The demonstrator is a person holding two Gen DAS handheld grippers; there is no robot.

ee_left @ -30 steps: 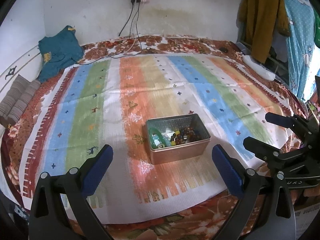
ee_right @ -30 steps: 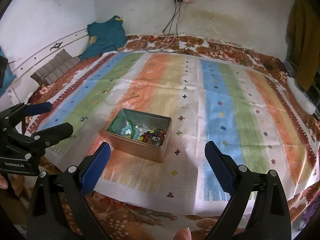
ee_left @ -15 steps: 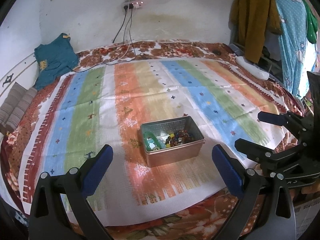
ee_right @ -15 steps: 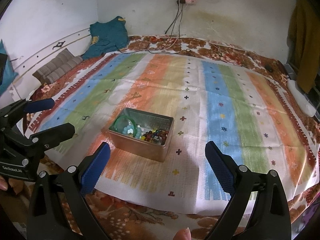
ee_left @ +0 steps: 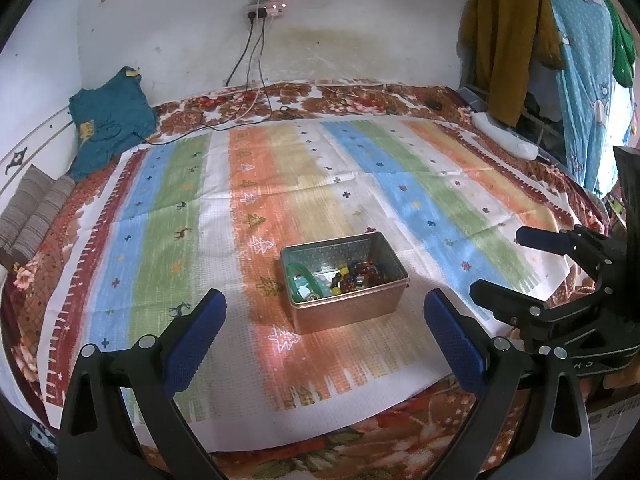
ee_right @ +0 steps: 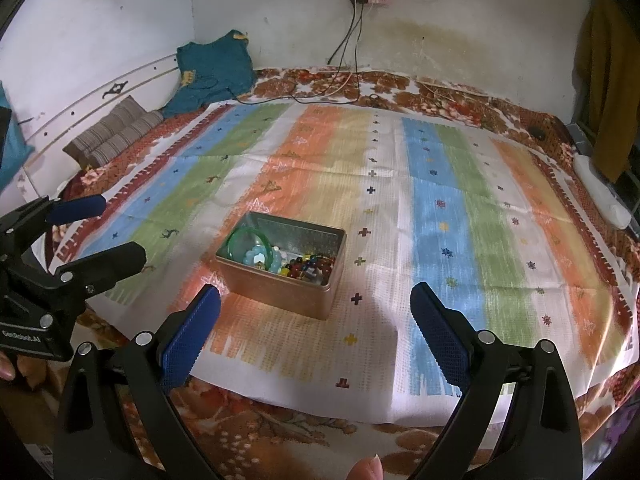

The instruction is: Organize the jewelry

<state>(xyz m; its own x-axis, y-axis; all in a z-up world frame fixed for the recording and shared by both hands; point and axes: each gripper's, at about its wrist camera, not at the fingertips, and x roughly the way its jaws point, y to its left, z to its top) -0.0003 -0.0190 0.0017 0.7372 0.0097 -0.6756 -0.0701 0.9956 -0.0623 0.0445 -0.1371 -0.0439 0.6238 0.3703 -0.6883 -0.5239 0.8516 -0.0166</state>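
Observation:
An open copper-coloured metal tin point(ee_left: 346, 312) point(ee_right: 276, 290) stands on the striped cloth near the bed's front edge. Inside lie a green bangle point(ee_left: 299, 276) point(ee_right: 248, 240), pale blue beads point(ee_right: 258, 258) and a heap of dark and coloured beads point(ee_left: 360, 274) point(ee_right: 310, 268). My left gripper point(ee_left: 324, 332) hovers open just in front of the tin, nothing between its blue pads. My right gripper point(ee_right: 316, 330) is open too, with the tin a little ahead and to its left. Each gripper shows at the side of the other's view.
A striped cloth point(ee_left: 200, 208) covers a floral bedspread point(ee_right: 440, 92). A teal garment point(ee_left: 108, 120) and a striped cushion point(ee_right: 116, 132) lie at the back left. Cables point(ee_left: 248, 112) trail from a wall socket. Clothes point(ee_left: 508, 40) hang at the right. A fingertip point(ee_right: 366, 470) shows at the bottom.
Both grippers have drifted slightly; the tin has shifted a little lower and left in the left wrist view and higher in the right wrist view. Jaws stayed open.

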